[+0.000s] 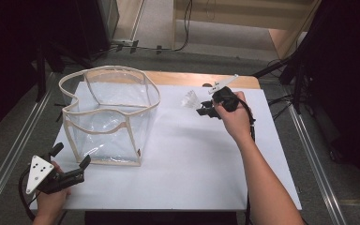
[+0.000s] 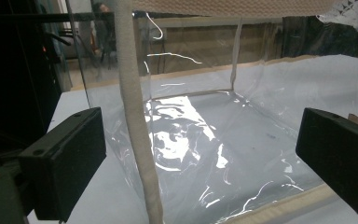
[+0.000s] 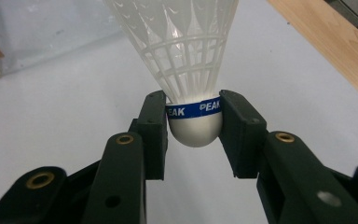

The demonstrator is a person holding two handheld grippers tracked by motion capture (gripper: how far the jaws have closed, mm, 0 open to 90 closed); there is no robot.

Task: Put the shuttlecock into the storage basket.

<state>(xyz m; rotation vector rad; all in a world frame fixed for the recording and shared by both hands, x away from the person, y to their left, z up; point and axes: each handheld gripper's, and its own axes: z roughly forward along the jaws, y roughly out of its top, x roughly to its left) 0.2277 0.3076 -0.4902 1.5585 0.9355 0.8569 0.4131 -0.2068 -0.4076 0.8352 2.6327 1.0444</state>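
A white plastic shuttlecock (image 3: 186,70) with a blue band is clamped by its rounded base between the jaws of my right gripper (image 3: 193,123). From above, the shuttlecock (image 1: 190,99) hangs a little over the white table at the back right, held by that right gripper (image 1: 202,108). A clear plastic bag (image 1: 110,115) with beige trim stands open at the back left. My left gripper (image 1: 70,158) rests open near the front left, its jaws pointing at the bag's near corner seam (image 2: 137,121).
The white tabletop (image 1: 192,159) has a wooden strip (image 1: 201,78) along its far edge. Metal rails run down both sides of the table. Dark stands and cables (image 1: 290,70) crowd the floor at the back right.
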